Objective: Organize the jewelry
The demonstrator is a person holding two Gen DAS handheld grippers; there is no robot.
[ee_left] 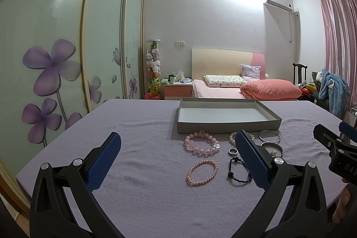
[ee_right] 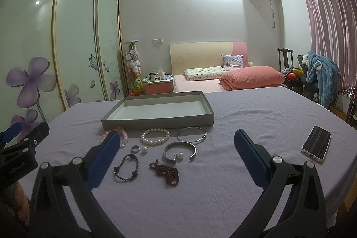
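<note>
An empty grey shallow box lies on the purple-covered table. In front of it lie jewelry pieces: a chunky pink bead bracelet, a small pink pearl bracelet, a dark bead bracelet, a silver ring, a white pearl bracelet, a thin silver bangle, an open silver cuff, a pearl pendant and a dark red bead strand. My left gripper and right gripper both hover open above the pieces, holding nothing.
A smartphone lies at the table's right side. Sliding wardrobe doors with purple flowers stand left. A bed with pink bedding and a nightstand are beyond the table.
</note>
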